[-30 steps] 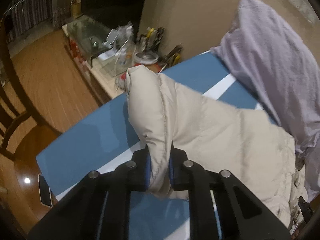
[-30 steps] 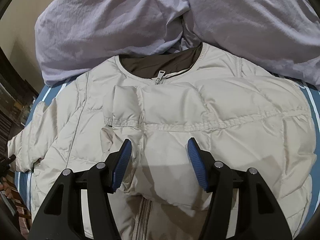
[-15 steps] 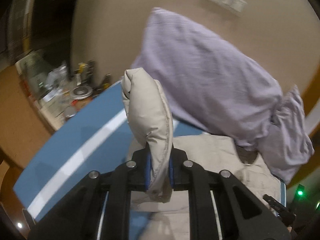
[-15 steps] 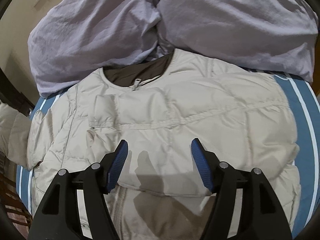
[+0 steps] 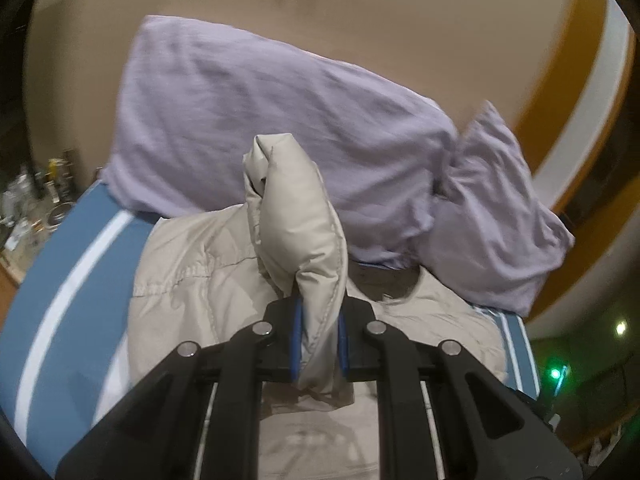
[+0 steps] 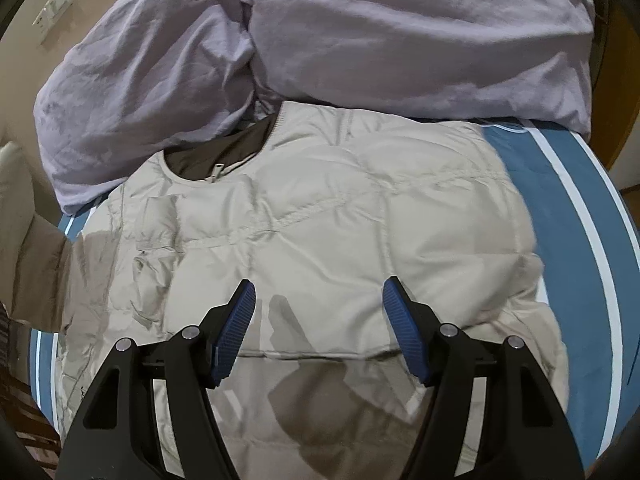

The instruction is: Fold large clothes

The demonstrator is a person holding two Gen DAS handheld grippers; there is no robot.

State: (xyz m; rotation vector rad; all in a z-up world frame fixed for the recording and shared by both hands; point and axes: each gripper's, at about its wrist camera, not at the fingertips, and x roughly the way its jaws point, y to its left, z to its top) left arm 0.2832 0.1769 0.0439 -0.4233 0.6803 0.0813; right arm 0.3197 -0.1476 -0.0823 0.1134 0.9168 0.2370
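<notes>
Beige jacket sleeve [image 5: 298,236] pinched in left claw [image 5: 319,346]; right claw [image 6: 318,330] open above jacket.

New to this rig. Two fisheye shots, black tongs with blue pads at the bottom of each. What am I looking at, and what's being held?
There is no robot arm here. A person holds a pair of hand-held tongs in each hand, and each pair carries a fisheye camera looking forward along its two fingers. So each picture is one hand's own view.

In the left wrist view, the left tongs are shut on a sleeve of a beige puffer jacket, lifted above the rest of the garment.

In the right wrist view, the right tongs are open, with nothing between the pads, above the jacket's front. The jacket lies flat, zipper up, on a blue bed cover with white stripes. Two lilac pillows sit behind its collar, against the wall.

The job is folding the jacket.
</notes>
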